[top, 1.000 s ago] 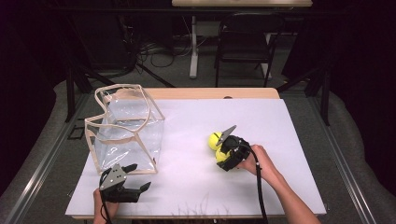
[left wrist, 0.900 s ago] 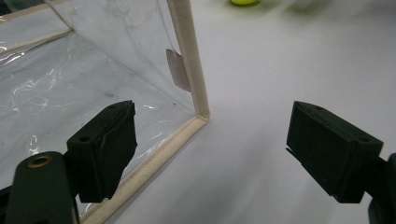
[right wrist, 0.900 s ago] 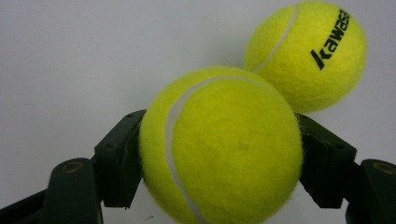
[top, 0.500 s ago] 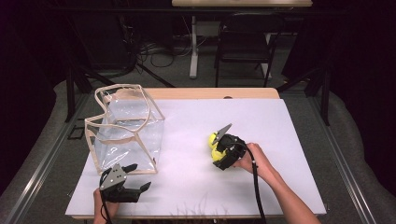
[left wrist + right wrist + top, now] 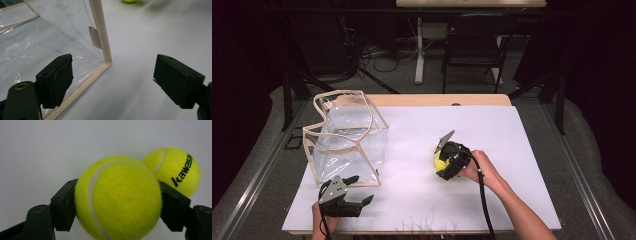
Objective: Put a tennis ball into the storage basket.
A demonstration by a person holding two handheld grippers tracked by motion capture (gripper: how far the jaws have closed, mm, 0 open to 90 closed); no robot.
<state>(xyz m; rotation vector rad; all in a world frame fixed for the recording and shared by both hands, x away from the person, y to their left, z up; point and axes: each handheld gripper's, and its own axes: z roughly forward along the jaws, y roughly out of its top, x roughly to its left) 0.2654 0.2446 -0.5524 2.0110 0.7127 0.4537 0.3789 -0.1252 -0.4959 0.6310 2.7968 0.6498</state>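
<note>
The right hand-held gripper [image 5: 117, 202] has its two black jaws pressed against the sides of a yellow tennis ball [image 5: 120, 200], right of centre on the white surface [image 5: 522, 150]. A second ball [image 5: 175, 170], printed with black lettering cut off at its edge, sits just behind, partly hidden. The left hand-held gripper [image 5: 112, 82] stands wide apart, holding nothing, beside the clear bag's [image 5: 45, 42] cream-trimmed corner. The high view hides most of the gripped ball.
</note>
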